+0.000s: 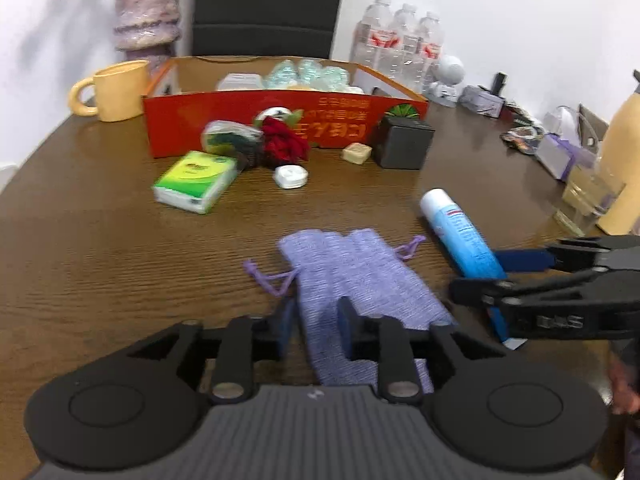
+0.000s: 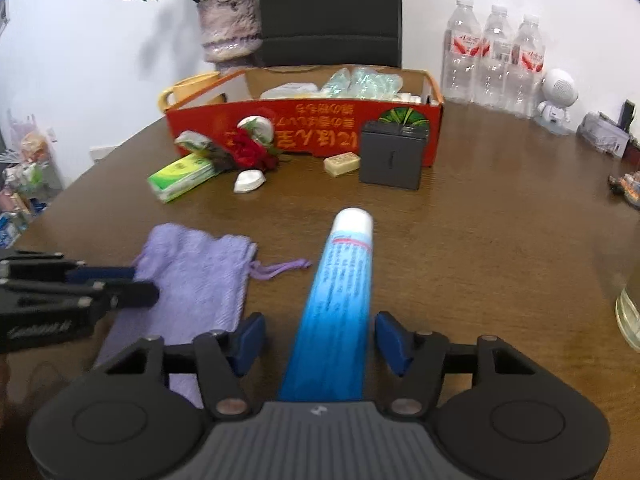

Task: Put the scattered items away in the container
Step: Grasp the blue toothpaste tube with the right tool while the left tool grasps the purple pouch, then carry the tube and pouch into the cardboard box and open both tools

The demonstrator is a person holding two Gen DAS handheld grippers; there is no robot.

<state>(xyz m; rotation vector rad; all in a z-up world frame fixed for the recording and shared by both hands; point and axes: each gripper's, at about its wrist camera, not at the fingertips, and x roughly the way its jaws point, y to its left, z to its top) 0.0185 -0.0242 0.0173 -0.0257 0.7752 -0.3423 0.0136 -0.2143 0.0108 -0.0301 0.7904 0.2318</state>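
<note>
A purple drawstring pouch [image 1: 352, 276] lies flat on the brown table; my left gripper [image 1: 316, 326] straddles its near end with jaws open, pads apart from the cloth. It also shows in the right wrist view [image 2: 196, 276]. A blue tube with a white cap [image 2: 340, 296] lies between the open jaws of my right gripper [image 2: 320, 340], pads not touching it. The tube also shows in the left wrist view [image 1: 460, 232]. The orange-red cardboard box [image 1: 248, 120] stands at the back and holds packets.
In front of the box lie a green tissue pack [image 1: 196, 182], a red fabric rose [image 1: 284, 140], a white round case [image 1: 291, 177], a beige soap bar [image 1: 356, 153] and a dark cube box [image 1: 402, 142]. A yellow mug [image 1: 116, 90], vase, water bottles [image 1: 400, 44] and a glass [image 1: 588, 200] stand around.
</note>
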